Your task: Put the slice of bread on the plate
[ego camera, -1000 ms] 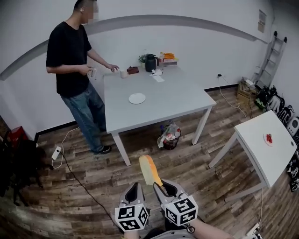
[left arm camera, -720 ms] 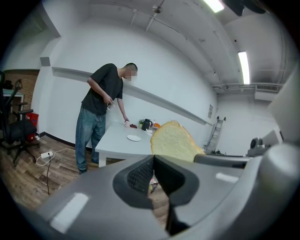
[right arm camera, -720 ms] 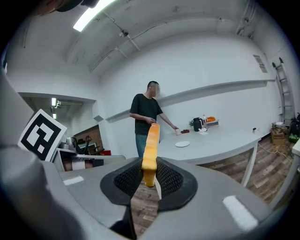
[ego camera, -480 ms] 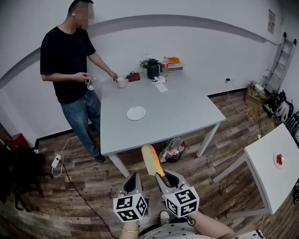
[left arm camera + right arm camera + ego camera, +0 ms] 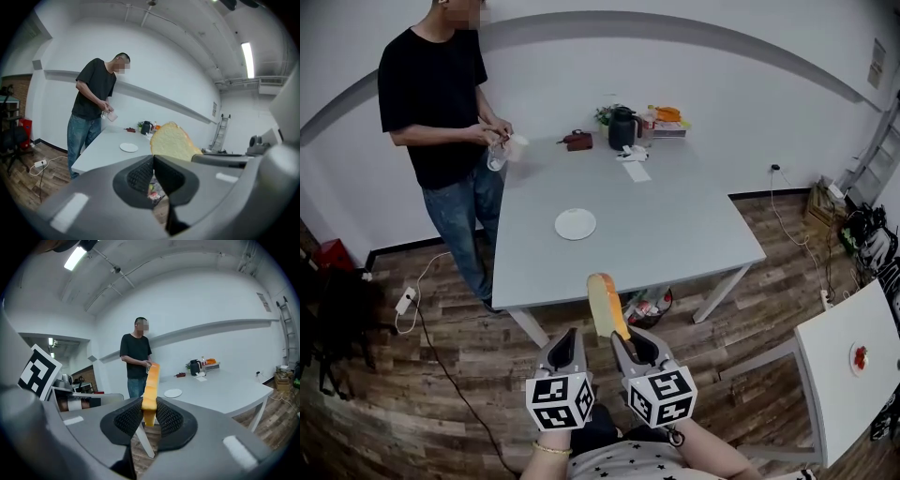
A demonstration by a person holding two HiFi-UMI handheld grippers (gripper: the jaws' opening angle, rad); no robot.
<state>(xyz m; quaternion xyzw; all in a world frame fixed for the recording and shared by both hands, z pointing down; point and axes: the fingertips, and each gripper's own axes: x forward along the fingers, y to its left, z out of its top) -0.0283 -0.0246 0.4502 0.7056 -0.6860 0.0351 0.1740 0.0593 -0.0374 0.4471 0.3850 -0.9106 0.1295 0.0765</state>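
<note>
Worry: right gripper (image 5: 149, 412) pinches just the bottom of the tall golden-crusted bread slice (image 5: 151, 380), left gripper (image 5: 153, 161) closed empty, so it could wobble loose before the round white plate (image 5: 173, 393).

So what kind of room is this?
Probably an office or workshop room, not a kitchen: a big grey table with a black jug on it, and a ladder against the bare white wall.

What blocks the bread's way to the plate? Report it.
Nothing visible. The bread, held in the right claw, is short of the table; the plate lies alone on bare tabletop ahead.
</note>
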